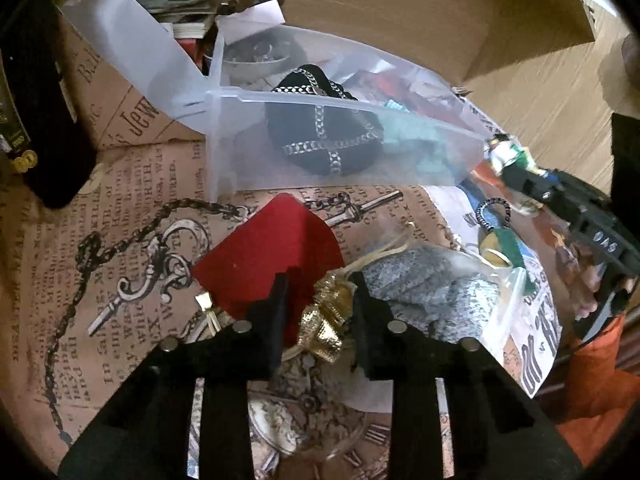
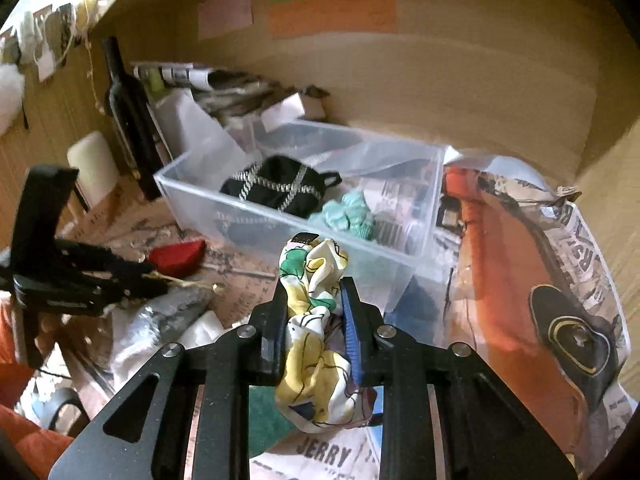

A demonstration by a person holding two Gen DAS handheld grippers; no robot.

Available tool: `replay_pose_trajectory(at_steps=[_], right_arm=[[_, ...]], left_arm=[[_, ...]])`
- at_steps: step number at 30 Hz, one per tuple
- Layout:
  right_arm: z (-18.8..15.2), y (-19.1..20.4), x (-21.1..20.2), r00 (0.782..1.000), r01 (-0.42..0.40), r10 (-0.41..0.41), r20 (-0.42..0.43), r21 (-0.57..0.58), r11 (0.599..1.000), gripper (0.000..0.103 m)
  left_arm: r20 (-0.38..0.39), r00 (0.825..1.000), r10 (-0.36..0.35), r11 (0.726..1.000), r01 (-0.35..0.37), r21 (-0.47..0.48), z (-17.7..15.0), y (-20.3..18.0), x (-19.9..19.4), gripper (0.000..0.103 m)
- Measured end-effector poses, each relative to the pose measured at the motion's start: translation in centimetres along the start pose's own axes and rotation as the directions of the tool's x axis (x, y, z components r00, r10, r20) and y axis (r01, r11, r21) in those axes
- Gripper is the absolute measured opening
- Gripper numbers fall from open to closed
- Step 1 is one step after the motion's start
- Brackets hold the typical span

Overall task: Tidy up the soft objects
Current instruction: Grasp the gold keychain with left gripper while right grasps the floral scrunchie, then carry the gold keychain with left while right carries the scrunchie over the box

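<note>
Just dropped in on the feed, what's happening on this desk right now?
A person is sorting soft items into a clear plastic bin using two handheld tools. The right tool is shut on a crumpled printed cloth, held just in front of the bin. The left tool is closed around a gold drawstring pouch down on the newspaper-print paper, next to a red pouch and a grey pouch. A black chain-trimmed bag and a teal scrunchie already lie in the bin.

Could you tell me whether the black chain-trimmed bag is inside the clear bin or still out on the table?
Inside. The black bag lies within the clear bin's walls, beside a teal scrunchie.
</note>
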State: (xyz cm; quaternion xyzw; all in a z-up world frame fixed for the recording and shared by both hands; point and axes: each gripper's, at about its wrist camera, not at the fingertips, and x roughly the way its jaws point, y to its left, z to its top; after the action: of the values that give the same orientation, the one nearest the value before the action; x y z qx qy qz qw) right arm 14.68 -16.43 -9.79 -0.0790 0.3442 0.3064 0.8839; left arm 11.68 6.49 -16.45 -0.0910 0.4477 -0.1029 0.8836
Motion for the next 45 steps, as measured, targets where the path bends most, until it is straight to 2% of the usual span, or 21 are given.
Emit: replay_pose_trajectory(at_steps=[4, 9, 13, 21, 25, 31, 40, 45], right_arm=[[0.4, 0.2, -1.0, 0.999, -0.003, 0.003, 0.035, 0.01, 1.0, 0.022], [0.9, 0.1, -2.4, 0.996, -0.003, 0.002, 0.087, 0.019, 1.0, 0.021], [1.4, 0.0, -3.8, 0.991, -0.004, 0.0, 0.136, 0.027, 1.0, 0.022], [3.2, -0.2, -5.7, 0.973, -0.005, -0.005, 0.233, 0.045, 0.999, 0.022], [4.1, 0.0, -5.8, 0.965, -0.003, -0.01, 0.263, 0.046, 0.999, 0.022], [5.5, 0.4, -4.8, 0.96, 0.019, -0.031, 0.277, 0.045, 0.999, 0.022], [7.3, 0.3, -0.8, 0.976, 0.04, -0.047, 0.213, 0.039, 0.998, 0.022], [7.6, -0.1, 1.9, 0.988, 0.042, -0.047, 0.149, 0.04, 0.998, 0.022]], left_arm=[[0.03, 0.999, 0.032, 0.999, -0.033, 0.018, -0.3, -0.4, -1.1, 0.021], [0.113, 0.993, 0.041, 0.998, -0.046, 0.039, 0.3, -1.8, -3.5, 0.02], [0.192, 0.98, 0.042, 0.997, -0.055, 0.059, 1.0, -2.9, -6.0, 0.02], [0.351, 0.936, 0.025, 0.992, -0.068, 0.109, 3.9, -5.1, -10.2, 0.019], [0.402, 0.915, 0.034, 0.988, -0.091, 0.123, 5.4, -6.0, -10.4, 0.019], [0.442, 0.896, 0.049, 0.988, -0.108, 0.109, 7.8, -6.2, -9.4, 0.019], [0.409, 0.909, 0.086, 0.987, -0.134, 0.09, 10.8, -5.8, -5.4, 0.019], [0.359, 0.928, 0.097, 0.988, -0.133, 0.076, 12.0, -5.3, -2.7, 0.019]])
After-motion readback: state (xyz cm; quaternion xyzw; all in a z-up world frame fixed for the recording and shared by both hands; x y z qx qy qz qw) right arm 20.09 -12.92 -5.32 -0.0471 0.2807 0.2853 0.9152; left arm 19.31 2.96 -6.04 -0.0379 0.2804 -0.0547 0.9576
